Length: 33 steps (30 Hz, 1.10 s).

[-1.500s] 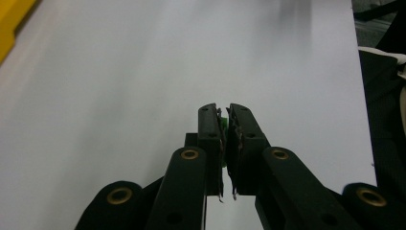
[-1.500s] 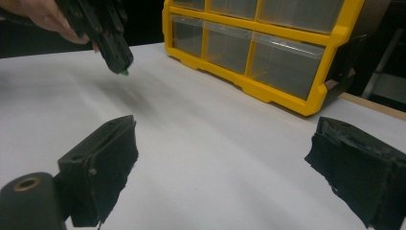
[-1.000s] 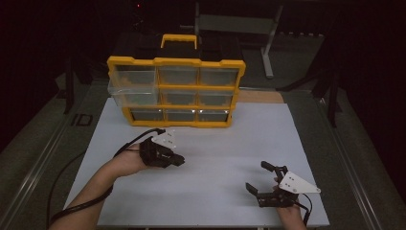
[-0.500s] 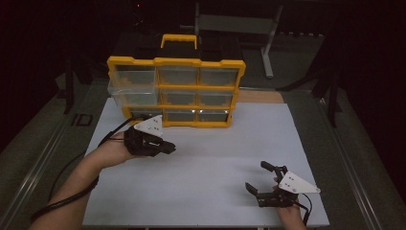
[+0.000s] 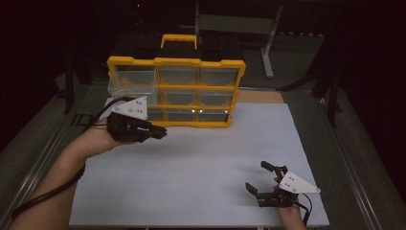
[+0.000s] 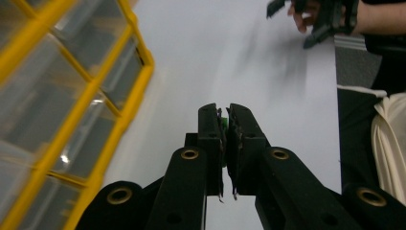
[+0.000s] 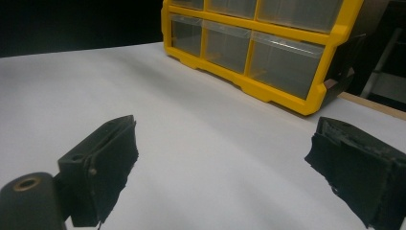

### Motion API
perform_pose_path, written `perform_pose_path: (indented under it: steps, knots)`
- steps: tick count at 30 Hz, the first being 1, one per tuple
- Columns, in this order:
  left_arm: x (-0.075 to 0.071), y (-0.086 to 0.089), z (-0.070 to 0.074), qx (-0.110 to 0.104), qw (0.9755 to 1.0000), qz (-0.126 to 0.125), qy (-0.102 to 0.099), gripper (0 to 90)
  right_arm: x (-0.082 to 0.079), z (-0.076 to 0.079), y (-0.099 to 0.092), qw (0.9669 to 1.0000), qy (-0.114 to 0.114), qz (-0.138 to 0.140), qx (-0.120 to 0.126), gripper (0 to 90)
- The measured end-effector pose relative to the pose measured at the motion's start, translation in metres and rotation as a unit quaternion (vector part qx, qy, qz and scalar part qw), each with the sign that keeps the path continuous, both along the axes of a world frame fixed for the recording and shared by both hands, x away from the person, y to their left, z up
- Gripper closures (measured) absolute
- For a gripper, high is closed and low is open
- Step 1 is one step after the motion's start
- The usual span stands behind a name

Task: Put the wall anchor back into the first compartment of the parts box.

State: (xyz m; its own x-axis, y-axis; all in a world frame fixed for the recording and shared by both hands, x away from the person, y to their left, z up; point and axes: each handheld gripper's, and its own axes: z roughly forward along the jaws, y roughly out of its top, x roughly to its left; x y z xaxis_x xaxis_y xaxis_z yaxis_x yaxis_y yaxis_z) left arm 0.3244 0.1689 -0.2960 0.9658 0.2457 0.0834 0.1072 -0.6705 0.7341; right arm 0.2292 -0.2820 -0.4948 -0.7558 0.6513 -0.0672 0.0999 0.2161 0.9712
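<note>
I see a yellow organizer [image 5: 176, 91] with clear drawers standing at the far side of the white counter [image 5: 201, 163], its black top carrying a yellow handle [image 5: 178, 39]. One drawer [image 5: 131, 87] in the left column, middle row, sticks out a little from the frame.

My left gripper [image 5: 160, 132] hangs just above the counter at the organizer's lower left corner, pointing to the right along its front. In the left gripper view its fingers [image 6: 210, 139] are pressed together on a small green bit [image 6: 223, 123]; I cannot tell what that bit is. The organizer frame [image 6: 119, 124] runs just beside the fingers on their left in that view.

My right gripper [image 5: 261, 178] sits low at the near right of the counter, well apart from the organizer and from the left gripper. Its fingers [image 7: 107, 163] stand wide apart, with bare counter [image 7: 215, 158] between them. The right gripper view looks across the counter to the organizer's bottom row of drawers [image 7: 249, 45].

A cable [image 5: 45, 196] trails from the left gripper along my forearm [image 5: 72, 163] toward the near left edge.
</note>
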Motion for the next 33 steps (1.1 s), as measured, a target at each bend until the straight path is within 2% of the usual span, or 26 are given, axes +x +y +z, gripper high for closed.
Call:
perform_pose_path:
  steps: [1,5,9,12,16,18,25,29,30,31,33]
  knots:
    - [0.001,0.004,0.008,-0.006,0.9999,0.005,-0.007,83.7,0.000,0.000,0.000,1.0000,0.000,0.000,0.000,8.5]
    - [0.003,0.012,0.020,-0.019,0.9996,0.012,-0.015,83.7,0.000,0.000,0.000,1.0000,0.001,-0.001,0.003,8.5]
    - [0.006,0.021,0.029,-0.036,0.9986,0.029,-0.027,83.7,0.000,0.000,0.000,1.0000,0.001,-0.001,0.003,8.5]
    - [0.008,0.025,0.032,-0.039,0.9982,0.035,-0.031,83.7,0.000,0.000,0.000,1.0000,0.001,-0.001,0.002,8.5]
    - [0.014,0.038,0.043,-0.058,0.9960,0.055,-0.040,83.7,0.000,0.000,0.001,1.0000,0.003,0.000,0.001,8.5]
    - [0.015,0.040,0.045,-0.064,0.9956,0.057,-0.039,83.7,0.000,0.000,0.001,1.0000,0.004,-0.002,0.003,8.5]
    - [0.025,0.050,0.059,-0.081,0.9916,0.085,-0.055,83.7,0.000,-0.001,0.001,1.0000,0.003,-0.001,0.003,8.5]
    - [0.031,0.056,0.066,-0.090,0.9885,0.105,-0.062,83.7,0.001,-0.001,0.001,1.0000,0.005,0.000,0.003,8.5]
    - [0.031,0.056,0.066,-0.090,0.9885,0.105,-0.062,83.7,0.001,-0.001,0.001,1.0000,0.005,0.000,0.003,8.5]
    - [0.034,0.059,0.069,-0.098,0.9862,0.117,-0.065,83.7,0.000,-0.001,0.001,1.0000,0.005,-0.002,0.003,8.5]
    - [0.038,0.062,0.071,-0.106,0.9836,0.129,-0.068,83.7,0.000,-0.001,0.002,1.0000,0.005,0.001,0.000,8.5]
